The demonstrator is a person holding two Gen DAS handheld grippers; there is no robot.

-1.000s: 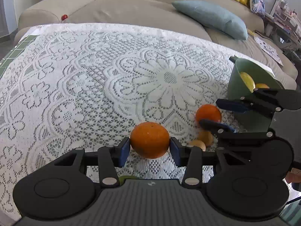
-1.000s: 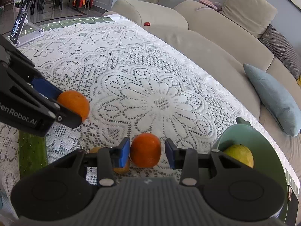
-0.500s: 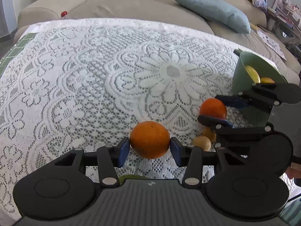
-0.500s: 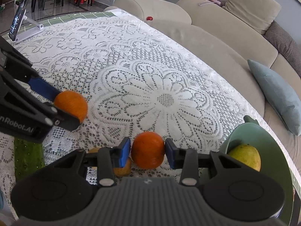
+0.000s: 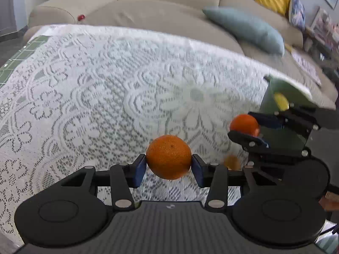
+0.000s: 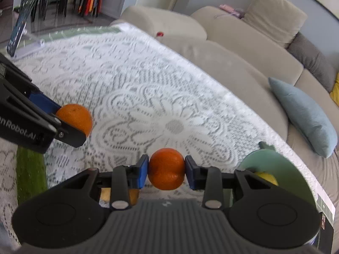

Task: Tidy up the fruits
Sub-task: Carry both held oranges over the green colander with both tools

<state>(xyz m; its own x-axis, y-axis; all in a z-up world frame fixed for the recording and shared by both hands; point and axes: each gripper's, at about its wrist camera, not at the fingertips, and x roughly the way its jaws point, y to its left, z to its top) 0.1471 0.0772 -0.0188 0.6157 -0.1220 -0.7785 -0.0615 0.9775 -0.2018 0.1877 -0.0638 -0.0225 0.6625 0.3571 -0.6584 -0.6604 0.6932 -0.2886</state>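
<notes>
Left wrist view: left tongs [image 5: 169, 167] grip an orange [image 5: 168, 157], blue pads pressed on both its sides. By the log the jaws are narrowing slightly; the fruit sits squarely between them. Whether the orange rests on the lace cloth [image 5: 106, 97] or is lifted off it cannot be told; the cloth covers the desk. To the right, the right tongs [image 5: 246, 128] hold a second orange [image 5: 243, 124] between their pads, just in front of the green bowl [image 5: 281, 89]. A yellow fruit [image 5: 280, 102] shows inside the bowl. A small brownish fruit [image 5: 232, 162] lies on the cloth below the right tongs; blurred, kind uncertain. Beige sofa [image 5: 161, 14] behind the desk, with a pale blue cushion [image 5: 243, 29] on it.

Right wrist view: right tongs [image 6: 166, 172] clamp the second orange [image 6: 166, 171], pads touching both sides, jaws closing further on it. Green bowl [image 6: 281, 165] near right, yellow fruit [image 6: 266, 176] in it. At left, the left tongs [image 6: 61, 119] with the first orange [image 6: 75, 118] at their tips. A green item [image 6: 30, 169] lies on the cloth beneath them; cannot tell what it is. A brownish fruit [image 6: 132, 196] is partly hidden under the right tongs' body.
</notes>
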